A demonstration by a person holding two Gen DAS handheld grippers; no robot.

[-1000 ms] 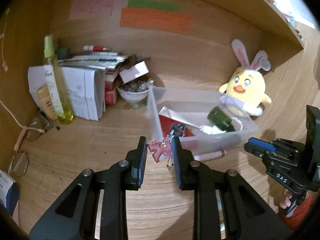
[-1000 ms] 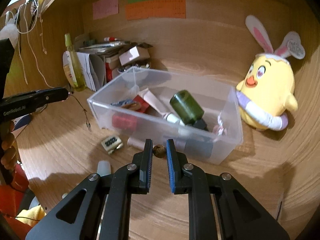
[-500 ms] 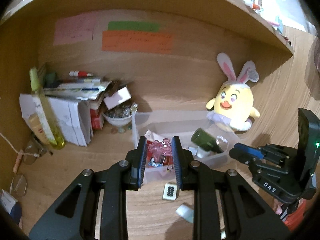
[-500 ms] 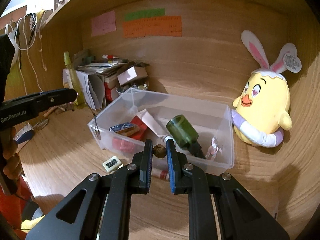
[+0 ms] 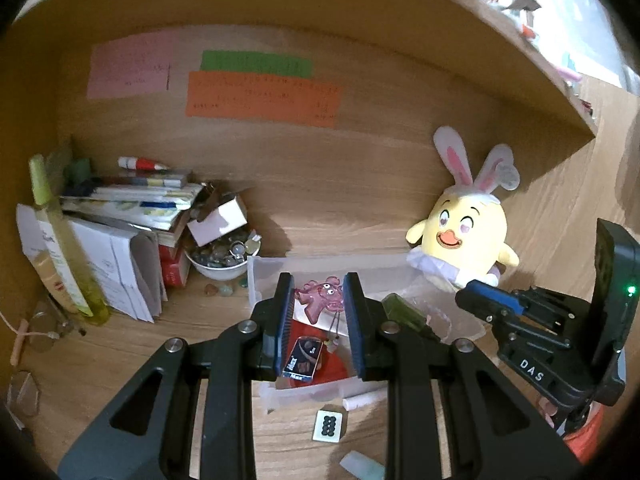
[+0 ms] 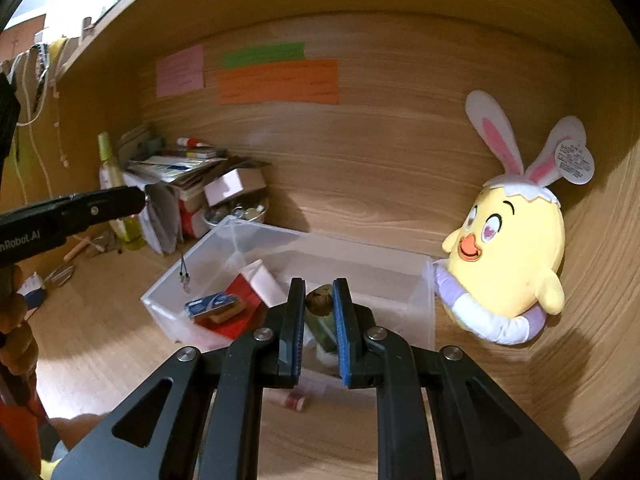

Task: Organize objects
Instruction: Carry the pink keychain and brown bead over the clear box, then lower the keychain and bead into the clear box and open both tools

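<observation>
The fingers of the left gripper (image 5: 314,304) clamp a flat pink cartoon charm (image 5: 320,296) by its edges, its thin cord and small beads hanging down between the blue pads, while the fingers of the right gripper (image 6: 317,312) are squeezed nearly together on a small brown bead-like ball (image 6: 319,304) pinched at their tips. Both loads hang above the clear plastic bin (image 6: 424,312) that stands on the wooden desk (image 6: 460,420) near the back wall, with the yellow bunny-eared plush (image 6: 508,256) touching its right end. Inside the bin lie a dark green bottle (image 5: 402,314), a red packet (image 6: 240,300), a white tube (image 6: 262,280) and a small blue box (image 5: 303,358). Left outside, just in front of the bin's near wall, are a white tile with black dots (image 5: 329,425), a pale cap-like piece (image 5: 362,465) and a small pink tube (image 6: 290,400). The step in hand looks like the drop-off: two small items carried over the bin at once, neither yet let go. The next move probably calls for bringing each load down inside the rim, then parting the jaws, the left with care so the dangling cord falls inside the bin wall and does not drape over it. The ball may roll once freed, so a low release among the packed things seems wiser.
</observation>
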